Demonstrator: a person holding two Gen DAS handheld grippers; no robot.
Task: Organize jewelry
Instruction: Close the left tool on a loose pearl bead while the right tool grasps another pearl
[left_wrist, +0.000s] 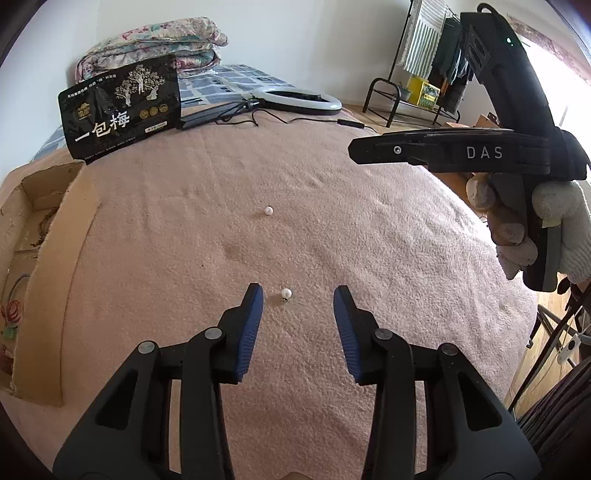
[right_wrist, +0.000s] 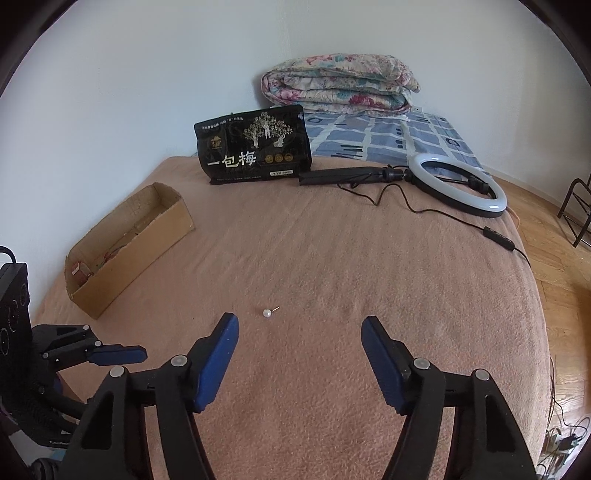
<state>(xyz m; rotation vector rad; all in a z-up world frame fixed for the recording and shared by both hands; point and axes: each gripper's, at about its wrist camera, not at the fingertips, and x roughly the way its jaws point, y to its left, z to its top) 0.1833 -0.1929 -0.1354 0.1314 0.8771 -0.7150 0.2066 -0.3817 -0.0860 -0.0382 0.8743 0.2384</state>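
Overhead, both wrist views look down on a pink blanket (right_wrist: 332, 258) spread over a bed.

Writing: black pouch (right_wrist: 255, 146) standing at the blanket's far edge, large white characters "一包梅", gold tree artwork above; the smaller print is too fine to read. Right gripper's side, seen from the left wrist view, is lettered "DAS", and a gloved hand (left_wrist: 554, 229) holds its handle.

Jewelry: two pearl stud earrings on the blanket, well apart. Near earring (left_wrist: 286, 293) lies between the left gripper (left_wrist: 298, 295) fingertips, closer to the left pad, touching neither. Far earring (left_wrist: 268, 211) lies in open blanket beyond; probably the same stud (right_wrist: 267, 312) that the right wrist view shows ahead of the right gripper (right_wrist: 300, 325), nearer its left finger, post pointing up-right.

Tongs: left jaws apart with the pearl in the gap, nothing clamped. Right jaws wider apart, empty.

Edges and room: cardboard box (right_wrist: 129, 251) with torn rim along the blanket's left side, near the wall; bracelets and red loops inside, blurred. Ring light (right_wrist: 458, 186) with folded stand and trailing cable at the far right. Folded floral quilt (right_wrist: 340, 83) behind the pouch. Wide bare blanket around both studs. Wood floor past the right edge.
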